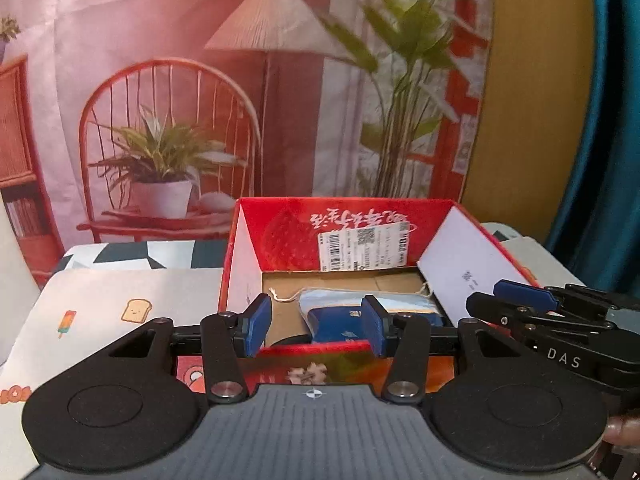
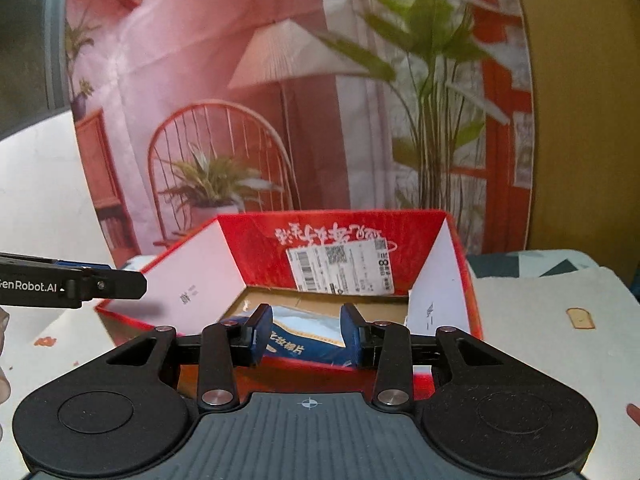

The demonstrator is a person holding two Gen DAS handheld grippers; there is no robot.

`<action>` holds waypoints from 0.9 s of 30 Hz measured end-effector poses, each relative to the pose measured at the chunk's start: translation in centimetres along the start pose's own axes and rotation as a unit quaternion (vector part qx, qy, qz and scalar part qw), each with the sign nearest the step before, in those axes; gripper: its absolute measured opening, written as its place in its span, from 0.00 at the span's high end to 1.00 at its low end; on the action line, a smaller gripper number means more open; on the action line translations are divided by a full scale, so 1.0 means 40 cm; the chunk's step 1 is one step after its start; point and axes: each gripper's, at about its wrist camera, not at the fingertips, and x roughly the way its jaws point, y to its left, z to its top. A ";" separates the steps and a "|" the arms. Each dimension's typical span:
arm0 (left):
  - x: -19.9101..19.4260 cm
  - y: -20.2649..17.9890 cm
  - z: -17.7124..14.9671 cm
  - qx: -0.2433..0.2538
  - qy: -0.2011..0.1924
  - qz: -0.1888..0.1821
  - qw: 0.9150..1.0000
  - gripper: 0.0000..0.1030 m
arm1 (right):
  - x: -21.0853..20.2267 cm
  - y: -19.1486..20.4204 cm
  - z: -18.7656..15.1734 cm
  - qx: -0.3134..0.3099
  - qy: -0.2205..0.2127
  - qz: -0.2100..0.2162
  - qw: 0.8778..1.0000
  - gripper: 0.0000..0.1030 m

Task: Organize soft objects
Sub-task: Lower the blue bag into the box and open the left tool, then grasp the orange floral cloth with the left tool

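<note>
left gripper (image 1: pixel 316 330) jaws spread, right gripper (image 2: pixel 306 336) jaws spread, blue pouch (image 2: pixel 308 340) in red box (image 2: pixel 256 248), drawstring (image 1: pixel 286 298) only in left view

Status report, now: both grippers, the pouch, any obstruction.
Left gripper open, empty. Right gripper open, empty. Blue pouch lies inside red box. Nothing blocking.

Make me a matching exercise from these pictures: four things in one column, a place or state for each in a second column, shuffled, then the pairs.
Things:
1. blue and white packet
2. shipping label
3. toast picture
4. red box

Places or states:
A. stuck on the box's inner back wall
B. printed on the pale mat beside the box
C. lying on the box's cardboard floor
D. open at the top, flaps up

Pairs: 1-C, 2-A, 3-B, 4-D
</note>
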 end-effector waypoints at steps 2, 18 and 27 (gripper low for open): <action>-0.026 -0.001 -0.018 -0.006 -0.007 -0.006 1.000 0.50 | -0.031 0.011 -0.010 -0.004 -0.015 0.001 1.000 0.66; -0.069 0.025 -0.231 -0.065 0.028 0.020 0.997 0.50 | -0.122 0.094 -0.188 -0.034 0.024 0.024 0.999 0.66; -0.054 0.048 -0.280 -0.088 0.052 0.032 0.994 0.44 | -0.124 0.116 -0.268 -0.040 0.064 0.035 0.997 0.61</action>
